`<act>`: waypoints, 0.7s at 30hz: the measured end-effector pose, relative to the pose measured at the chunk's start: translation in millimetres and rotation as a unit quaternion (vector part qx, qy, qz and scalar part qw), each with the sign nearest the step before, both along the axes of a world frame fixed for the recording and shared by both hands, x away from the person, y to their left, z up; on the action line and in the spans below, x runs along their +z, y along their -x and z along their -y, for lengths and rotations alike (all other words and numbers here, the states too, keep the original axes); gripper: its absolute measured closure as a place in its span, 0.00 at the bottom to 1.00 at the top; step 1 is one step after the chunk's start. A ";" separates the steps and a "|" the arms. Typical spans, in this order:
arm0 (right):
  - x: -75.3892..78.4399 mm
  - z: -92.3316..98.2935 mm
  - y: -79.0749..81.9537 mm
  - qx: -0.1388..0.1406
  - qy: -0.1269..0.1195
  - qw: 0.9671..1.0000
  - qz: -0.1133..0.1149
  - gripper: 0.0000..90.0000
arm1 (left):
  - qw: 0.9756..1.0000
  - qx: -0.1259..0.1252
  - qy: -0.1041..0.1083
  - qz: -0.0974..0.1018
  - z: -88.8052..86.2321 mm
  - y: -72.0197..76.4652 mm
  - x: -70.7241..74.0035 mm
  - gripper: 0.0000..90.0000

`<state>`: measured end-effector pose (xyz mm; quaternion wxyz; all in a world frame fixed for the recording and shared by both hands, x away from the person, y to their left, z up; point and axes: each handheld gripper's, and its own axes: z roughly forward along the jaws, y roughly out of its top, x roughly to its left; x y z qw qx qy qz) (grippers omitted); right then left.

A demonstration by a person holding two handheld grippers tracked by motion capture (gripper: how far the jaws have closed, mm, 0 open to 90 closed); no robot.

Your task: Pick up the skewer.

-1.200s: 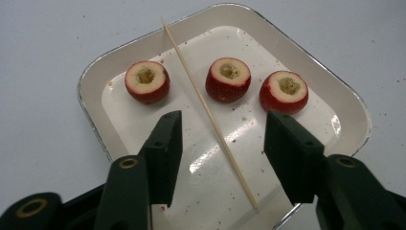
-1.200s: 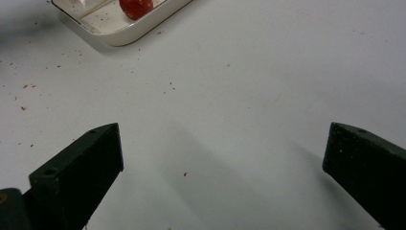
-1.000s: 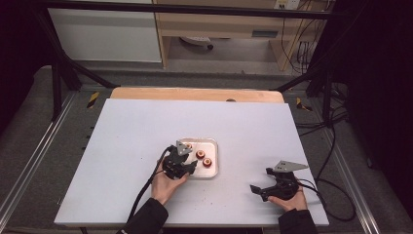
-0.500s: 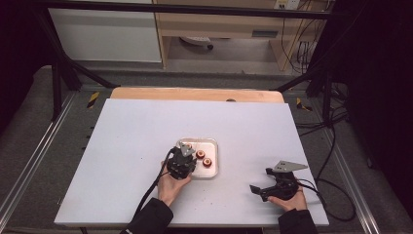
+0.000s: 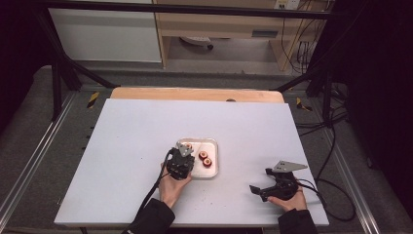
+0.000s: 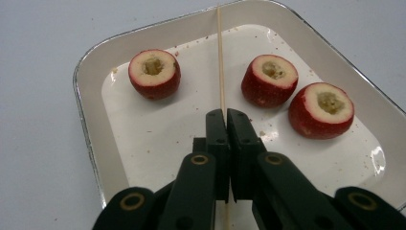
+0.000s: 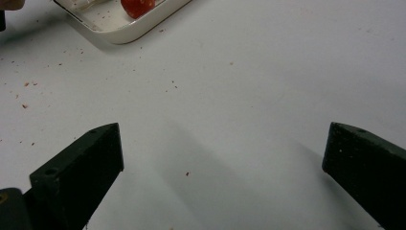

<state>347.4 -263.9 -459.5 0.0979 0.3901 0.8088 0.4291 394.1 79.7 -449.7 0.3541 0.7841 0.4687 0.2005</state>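
Now left gripper (image 6: 225,115) pinching skewer (image 6: 220,62) over tray (image 6: 91,129); keep it straight, aim fruit core (image 6: 152,65). Right gripper (image 7: 220,143) wide, idle.

sleeves: dark, long, reaching the wrists in the high view
left gripper (image 6: 224,117): black jaws with flat square tips, arms with brass-ringed pivot holes; grey plate on top, black cable trailing
right gripper (image 7: 222,158): blocky matt black jaws with small screw holes; grey three-cornered plate on top, black cable looping off
hands: bare
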 end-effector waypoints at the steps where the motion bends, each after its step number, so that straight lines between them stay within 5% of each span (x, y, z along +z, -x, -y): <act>1: 0.0 0.1 0.0 0.000 0.000 1.000 0.001 0.01 | 1.000 0.001 0.000 0.002 -0.2 0.3 0.2 0.98; 11: 0.8 -0.7 0.2 0.001 0.001 1.000 0.003 0.01 | 1.000 -0.007 0.017 0.016 -9.2 4.0 10.9 0.98; 21: 3.7 -4.7 0.0 0.006 0.007 1.000 0.011 0.01 | 0.998 -0.058 0.012 0.017 -30.6 11.1 27.2 0.98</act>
